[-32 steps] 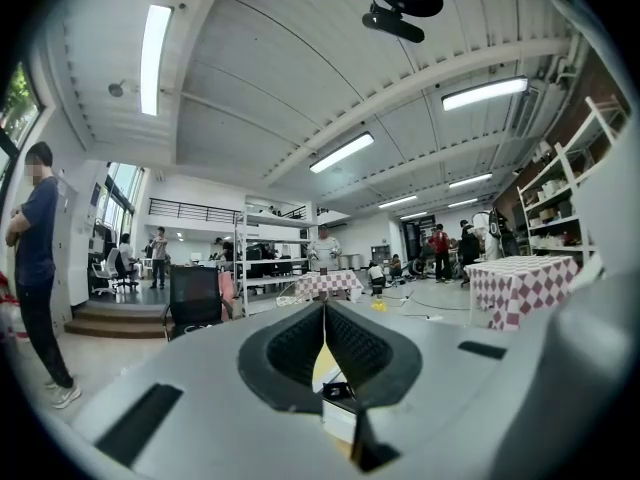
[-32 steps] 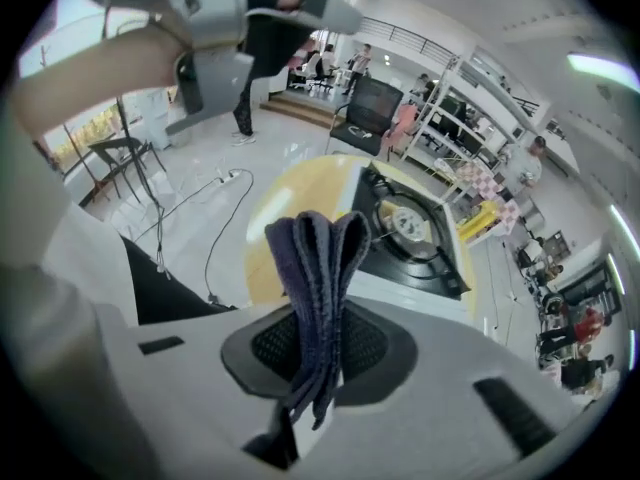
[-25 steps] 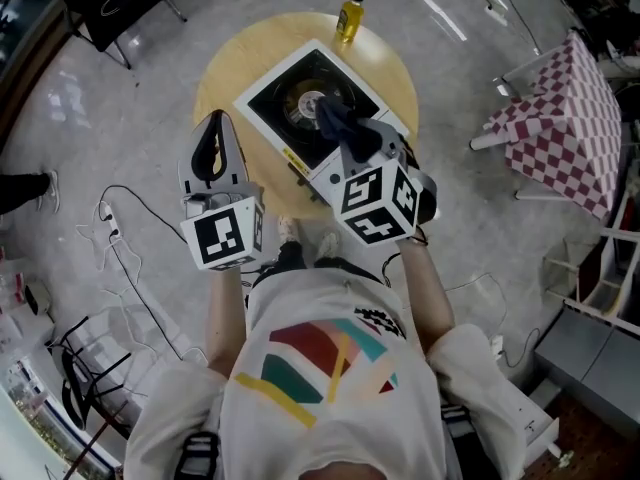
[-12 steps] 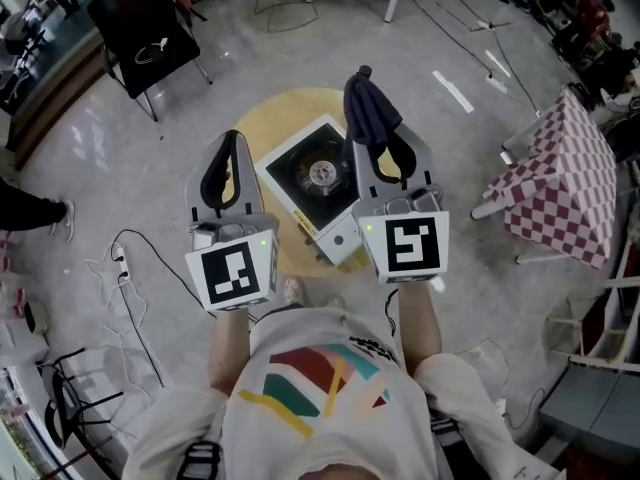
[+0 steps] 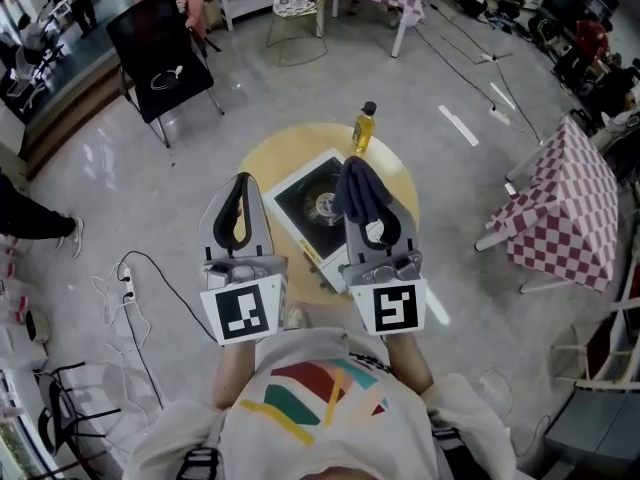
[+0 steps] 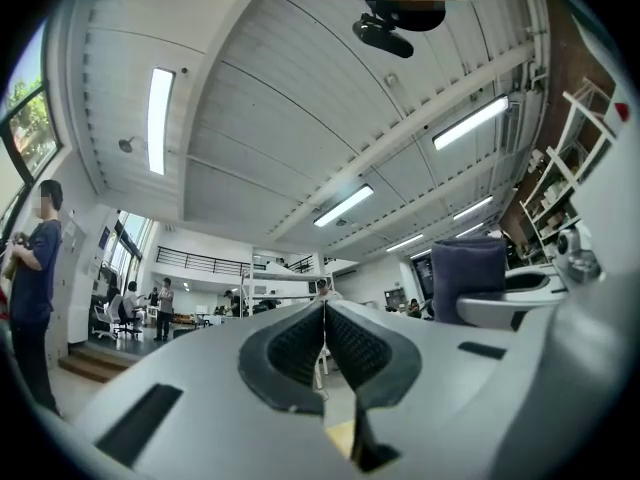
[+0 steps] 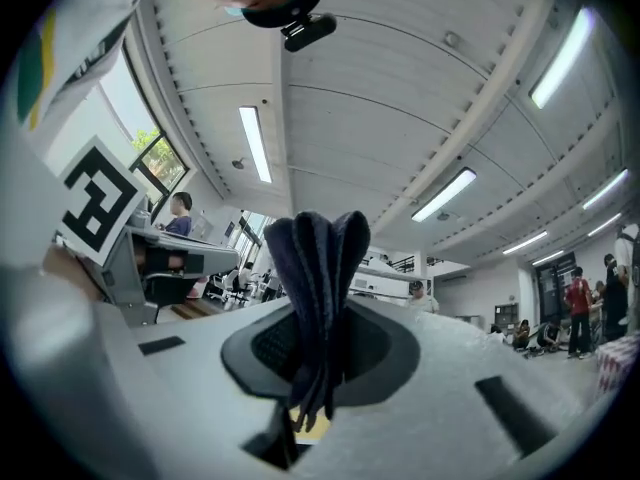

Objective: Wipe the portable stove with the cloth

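The portable stove (image 5: pixel 308 204), white with a black top and a round burner, sits on a small round wooden table (image 5: pixel 268 162) far below. Both grippers are held up high and point at the ceiling. My right gripper (image 5: pixel 362 178) is shut on a dark blue cloth (image 5: pixel 358 192), which sticks out in folds past its fingertips. In the right gripper view the cloth (image 7: pixel 317 278) stands upright between the pads of the right gripper (image 7: pixel 318 320). My left gripper (image 5: pixel 241 182) is shut and holds nothing; in its own view the left gripper (image 6: pixel 323 313) has its pads pressed together.
A yellow bottle (image 5: pixel 363 129) stands at the table's far edge beside the stove. A black chair (image 5: pixel 160 50) is at the back left and a checkered table (image 5: pixel 566 196) at the right. Cables (image 5: pixel 128 276) trail over the floor at the left.
The right gripper has lifted the cloth off the stove and risen with it. The left gripper rose too. The view has pulled back, so the table looks smaller and farther away.
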`<state>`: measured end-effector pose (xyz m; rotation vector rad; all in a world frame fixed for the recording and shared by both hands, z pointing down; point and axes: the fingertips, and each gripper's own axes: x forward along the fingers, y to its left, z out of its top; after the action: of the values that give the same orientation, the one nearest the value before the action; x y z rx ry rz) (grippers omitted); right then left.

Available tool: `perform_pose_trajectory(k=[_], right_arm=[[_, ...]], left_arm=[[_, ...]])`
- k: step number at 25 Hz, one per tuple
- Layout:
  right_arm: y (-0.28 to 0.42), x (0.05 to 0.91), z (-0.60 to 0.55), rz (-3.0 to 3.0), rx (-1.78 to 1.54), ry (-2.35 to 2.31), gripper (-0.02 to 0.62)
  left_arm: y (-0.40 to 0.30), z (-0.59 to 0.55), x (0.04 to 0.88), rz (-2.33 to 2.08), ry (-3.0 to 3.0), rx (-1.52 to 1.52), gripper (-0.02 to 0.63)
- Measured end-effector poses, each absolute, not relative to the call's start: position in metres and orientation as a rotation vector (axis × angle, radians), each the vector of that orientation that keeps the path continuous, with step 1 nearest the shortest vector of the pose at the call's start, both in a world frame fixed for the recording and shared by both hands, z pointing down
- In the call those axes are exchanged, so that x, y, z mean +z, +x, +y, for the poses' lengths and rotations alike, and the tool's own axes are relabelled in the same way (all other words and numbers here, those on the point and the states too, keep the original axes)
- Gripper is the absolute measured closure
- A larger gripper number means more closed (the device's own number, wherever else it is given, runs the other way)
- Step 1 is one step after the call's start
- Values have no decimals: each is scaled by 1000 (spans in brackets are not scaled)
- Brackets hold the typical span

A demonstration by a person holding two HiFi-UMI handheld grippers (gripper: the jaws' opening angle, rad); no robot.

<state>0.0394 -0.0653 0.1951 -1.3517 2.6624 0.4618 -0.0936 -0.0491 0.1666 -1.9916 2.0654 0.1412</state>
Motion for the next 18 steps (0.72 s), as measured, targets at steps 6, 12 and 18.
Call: perform_pose_trajectory(k=[6,12,18], right_arm=[[38,214,-61,2699,371,-1370,563],[39,215,-60,2697,362,-1373,563],[42,207,-60,2672,418,-1363,563]], left_arm=[[-87,-43,178,2037,-2017,82,600],[-89,-42,182,2052,-2019,86,600],[-93,-40,184,2063,-2016,84,600]])
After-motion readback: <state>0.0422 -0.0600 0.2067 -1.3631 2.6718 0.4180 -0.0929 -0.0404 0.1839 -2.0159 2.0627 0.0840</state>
